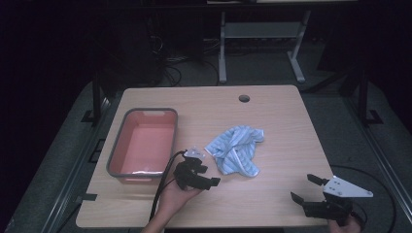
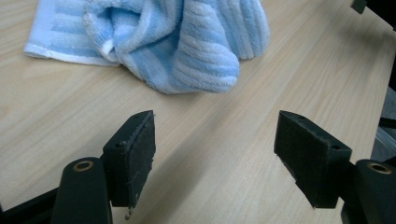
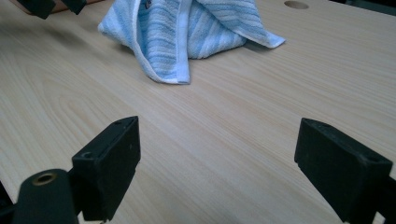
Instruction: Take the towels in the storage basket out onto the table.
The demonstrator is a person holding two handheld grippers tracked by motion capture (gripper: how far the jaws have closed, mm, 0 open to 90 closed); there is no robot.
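At the left of the wooden table (image 1: 272, 121) stands a pink tub (image 1: 144, 143) with a grey rim, long side running away from the person; something pale lies along its near inner edge, too small to make out; just right of the tub's near corner is the left gripper (image 1: 206, 175), held in a hand (image 1: 176, 196) that comes in from the bottom edge, its black cable looping down beside the wrist; its jaws stand wide apart with nothing but bare wood between them, and they point to the right, toward the towel.

The towel (image 1: 236, 149), light blue with paler stripes and a white hem, lies crumpled in a loose heap near the middle of the table, just right of the left gripper and not touching it; in the left gripper view the towel (image 2: 177, 42) sits beyond the two black pads (image 2: 140, 154), apart from them; behind it, near the far edge, is a round cable hole (image 1: 244, 98).

Well to the right, at the near right corner, is the right gripper (image 1: 307, 188), grey plate on top; its jaws are also spread wide and hold nothing; in the right gripper view the towel (image 3: 187, 32) lies well ahead of the pads (image 3: 119, 161), on the wood.
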